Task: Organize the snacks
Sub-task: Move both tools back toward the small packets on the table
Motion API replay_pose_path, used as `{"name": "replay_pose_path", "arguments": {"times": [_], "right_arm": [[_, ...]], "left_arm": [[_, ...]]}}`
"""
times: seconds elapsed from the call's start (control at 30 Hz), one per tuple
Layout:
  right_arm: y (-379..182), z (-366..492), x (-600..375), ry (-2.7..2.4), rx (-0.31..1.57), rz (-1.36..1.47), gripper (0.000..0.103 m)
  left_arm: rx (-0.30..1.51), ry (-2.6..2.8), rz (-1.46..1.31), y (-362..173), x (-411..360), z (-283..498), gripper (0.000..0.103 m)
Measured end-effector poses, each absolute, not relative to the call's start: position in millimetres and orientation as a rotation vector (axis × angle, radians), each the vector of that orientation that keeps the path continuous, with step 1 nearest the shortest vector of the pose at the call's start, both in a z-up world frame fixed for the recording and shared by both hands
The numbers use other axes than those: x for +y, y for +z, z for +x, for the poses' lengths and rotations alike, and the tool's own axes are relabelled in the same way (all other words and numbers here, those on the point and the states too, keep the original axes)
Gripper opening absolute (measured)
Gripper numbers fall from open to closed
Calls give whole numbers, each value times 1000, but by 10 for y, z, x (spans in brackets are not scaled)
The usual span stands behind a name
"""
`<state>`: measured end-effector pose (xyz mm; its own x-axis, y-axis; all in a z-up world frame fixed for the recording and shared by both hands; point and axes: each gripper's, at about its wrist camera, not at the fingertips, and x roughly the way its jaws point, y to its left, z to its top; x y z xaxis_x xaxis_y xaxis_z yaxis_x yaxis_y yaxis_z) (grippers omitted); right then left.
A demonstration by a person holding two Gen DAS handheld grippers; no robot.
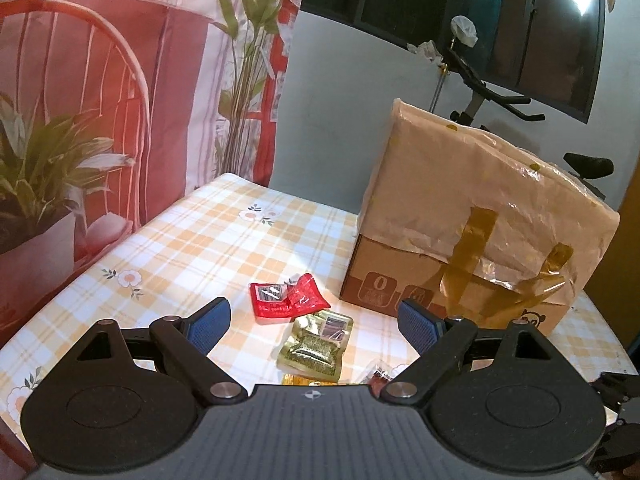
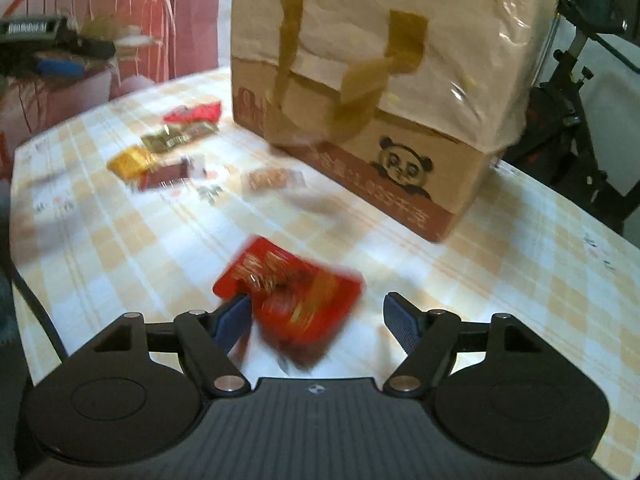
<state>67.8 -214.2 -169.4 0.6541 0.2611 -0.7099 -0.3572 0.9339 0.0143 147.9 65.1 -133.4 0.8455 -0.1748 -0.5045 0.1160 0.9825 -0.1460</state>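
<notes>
Several small foil snack packets (image 2: 168, 148) lie loose on the checked desk (image 2: 520, 280), none sorted, while the left hand-held gripper (image 1: 316, 320) gapes empty and the right hand-held gripper (image 2: 316, 320) stands unclenched around a red packet (image 2: 292, 296).

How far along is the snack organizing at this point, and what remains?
Nothing looks sorted yet. Small packets, including a crumpled red packet and a green-gold packet, lie loose on the checked tablecloth beside the covered cardboard box. In hand: the right tongs frame a large red snack pack, apparently not clamped. The left tongs stand open above the packets. All gathering remains.
</notes>
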Motion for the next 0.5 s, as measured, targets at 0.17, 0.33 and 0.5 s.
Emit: {"name": "replay_pose_path", "arguments": {"times": [0.17, 0.33, 0.5], "right_arm": [[-1730, 805, -1949, 378, 789, -127, 75], [-1752, 880, -1860, 383, 793, -81, 75], [-1751, 819, -1948, 388, 791, -46, 75]], "left_arm": [[554, -166, -101, -1373, 589, 1456, 91], [570, -182, -91, -1428, 535, 1441, 91], [580, -192, -87, -1480, 498, 1443, 91]]}}
